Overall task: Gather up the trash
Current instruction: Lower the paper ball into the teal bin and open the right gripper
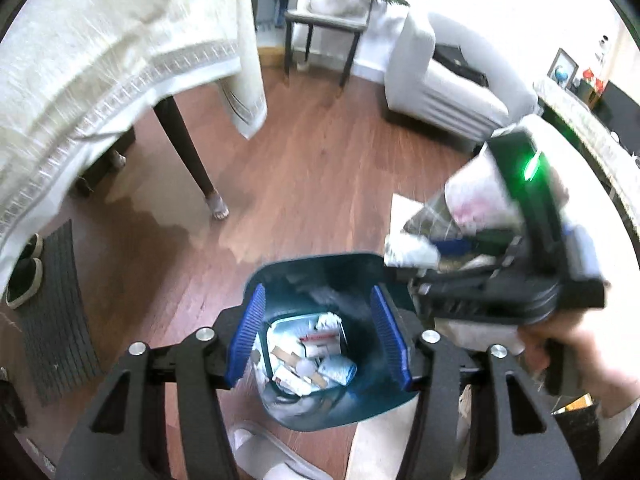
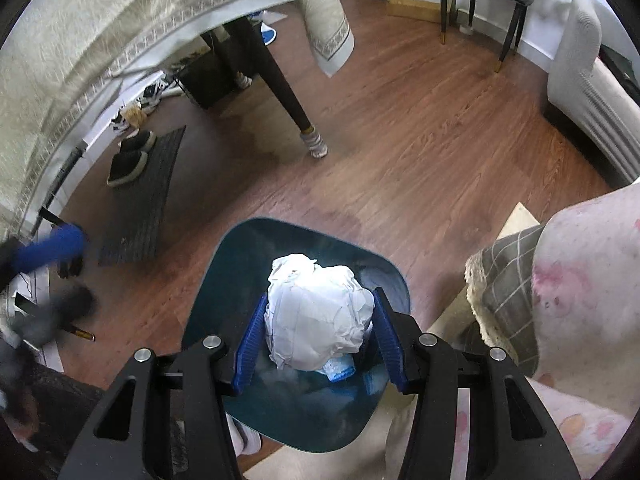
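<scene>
Blue ribbed pads of the right gripper (image 2: 320,340) press both sides of a crumpled white paper ball (image 2: 318,316), fingers clamped on it directly above the dark teal bin (image 2: 224,264). Left gripper (image 1: 320,336) hangs over the same bin, fingers apart, nothing between them; wrappers and tissue packets (image 1: 308,356) lie at the bin's bottom. Beyond: wood floor (image 2: 420,140), a dark table leg (image 2: 280,80), cream tablecloth (image 1: 100,40), white sofa (image 1: 440,88).
</scene>
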Tool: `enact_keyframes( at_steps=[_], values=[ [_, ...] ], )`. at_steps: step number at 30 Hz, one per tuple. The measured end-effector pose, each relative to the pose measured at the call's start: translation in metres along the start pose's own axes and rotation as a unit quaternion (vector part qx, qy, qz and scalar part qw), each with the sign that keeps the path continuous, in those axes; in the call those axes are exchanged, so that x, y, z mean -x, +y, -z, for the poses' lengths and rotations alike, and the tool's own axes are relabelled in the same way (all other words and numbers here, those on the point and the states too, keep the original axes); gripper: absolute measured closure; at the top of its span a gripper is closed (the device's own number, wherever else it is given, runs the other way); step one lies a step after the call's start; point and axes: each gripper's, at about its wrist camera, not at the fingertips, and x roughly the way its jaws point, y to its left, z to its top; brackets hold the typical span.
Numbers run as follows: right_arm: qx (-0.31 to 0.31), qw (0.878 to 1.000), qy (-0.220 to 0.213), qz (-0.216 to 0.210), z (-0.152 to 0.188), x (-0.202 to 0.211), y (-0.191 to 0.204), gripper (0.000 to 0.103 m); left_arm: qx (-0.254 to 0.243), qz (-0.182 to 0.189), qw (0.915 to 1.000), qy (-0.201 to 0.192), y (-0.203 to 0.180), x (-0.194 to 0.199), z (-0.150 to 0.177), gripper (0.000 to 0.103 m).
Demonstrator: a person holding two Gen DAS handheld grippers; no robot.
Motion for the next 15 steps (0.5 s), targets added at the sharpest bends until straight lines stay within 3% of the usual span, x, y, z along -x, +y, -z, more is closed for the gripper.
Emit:
enact_keyframes(
  at_steps=[9, 15],
  values=[
    [0.009, 1.000, 0.029, 0.005, 0.014, -0.025, 0.010, 0.050, 0.024, 0.003, 0.9990, -0.038, 0.004, 0.028, -0.019, 0.064],
    [0.013, 0.998, 0.053, 0.013, 0.027, -0.045, 0.008, 0.050, 0.017, 0.012, 0.9975, -0.067, -0.004, 0.049, -0.026, 0.065]
  ],
)
